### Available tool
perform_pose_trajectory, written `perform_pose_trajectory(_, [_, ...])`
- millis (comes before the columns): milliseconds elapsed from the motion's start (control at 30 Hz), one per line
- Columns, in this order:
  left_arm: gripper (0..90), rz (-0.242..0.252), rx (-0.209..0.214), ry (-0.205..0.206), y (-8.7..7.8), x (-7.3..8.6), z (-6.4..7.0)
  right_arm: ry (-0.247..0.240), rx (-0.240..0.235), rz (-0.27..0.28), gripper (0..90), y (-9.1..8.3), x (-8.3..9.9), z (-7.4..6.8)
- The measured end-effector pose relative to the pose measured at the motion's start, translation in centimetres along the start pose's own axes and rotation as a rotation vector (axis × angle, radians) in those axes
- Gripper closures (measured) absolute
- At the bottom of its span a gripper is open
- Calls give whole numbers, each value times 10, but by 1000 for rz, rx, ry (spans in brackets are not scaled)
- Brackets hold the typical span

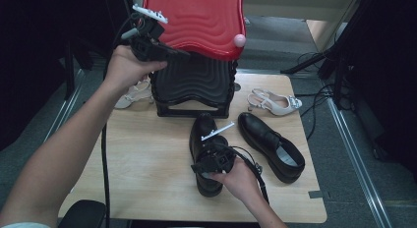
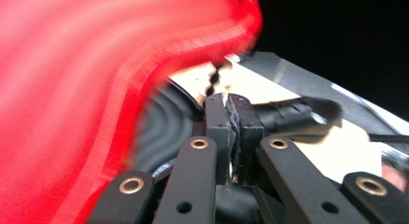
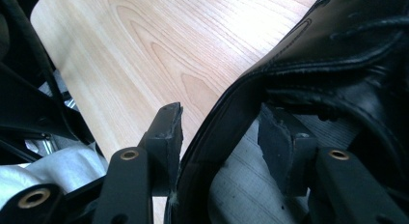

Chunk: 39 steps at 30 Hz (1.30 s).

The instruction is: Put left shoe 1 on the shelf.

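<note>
A black leather shoe (image 1: pixel 205 139) lies mid-table, toe pointing away from me. My right gripper (image 1: pixel 212 161) is at its heel; in the right gripper view the gripper (image 3: pixel 226 127) straddles the shoe's collar wall (image 3: pixel 217 118), one pad outside against the leather, the other inside with a gap, so it is open. The matching black shoe (image 1: pixel 271 147) lies to the right. My left gripper (image 1: pixel 183 54) is held up at the back left, its tip just under the rim of a red ribbed plastic top (image 1: pixel 196 19). In the left gripper view its pads (image 2: pixel 218 132) are pressed together on nothing.
The red top (image 2: pixel 72 89) sits over a black ribbed stand (image 1: pixel 194 85) at the table's back. A white heeled sandal (image 1: pixel 275 102) lies at the back right, another (image 1: pixel 133 93) at the back left. Bare wood (image 1: pixel 142 159) spreads at the front left. A cable (image 1: pixel 104 164) trails from the left gripper.
</note>
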<state>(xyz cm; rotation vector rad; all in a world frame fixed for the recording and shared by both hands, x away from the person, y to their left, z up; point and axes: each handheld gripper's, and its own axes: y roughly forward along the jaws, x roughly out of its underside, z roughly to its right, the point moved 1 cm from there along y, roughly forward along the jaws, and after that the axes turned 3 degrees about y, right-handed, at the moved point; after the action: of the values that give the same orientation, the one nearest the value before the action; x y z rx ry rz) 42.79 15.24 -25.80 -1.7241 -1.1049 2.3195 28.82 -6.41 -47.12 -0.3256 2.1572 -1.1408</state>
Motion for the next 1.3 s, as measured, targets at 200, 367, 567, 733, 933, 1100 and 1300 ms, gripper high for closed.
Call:
perform_pose_trajectory(200, [900, 12, -49, 4, -4, -20, -17, 18, 24, -13, 570, 9, -6, -1])
perform_pose_trajectory(367, [900, 41, -71, -18, 0, -22, -28, 60, 69, -37, 605, 17, -8, -4])
perform_pose_trajectory(567, [900, 59, -89, -22, 3, -23, -32, 49, 144, -71, 627, 31, -8, -11])
perform_pose_trajectory(733, [898, 53, -94, -4, 4, -24, -34, 39, 139, -81, 739, 29, -8, -8])
perform_pose_trajectory(933, [900, 23, -130, -21, 7, -25, -39, 22, 126, -89, 837, 17, -7, -2])
perform_pose_trajectory(1100, [899, 17, -139, -16, 7, -26, -38, 17, 90, -58, 858, -1, -3, 8])
perform_pose_trajectory(1300, [900, -5, -163, -18, 8, -28, -34, 28, 46, -9, 869, -24, 2, 23])
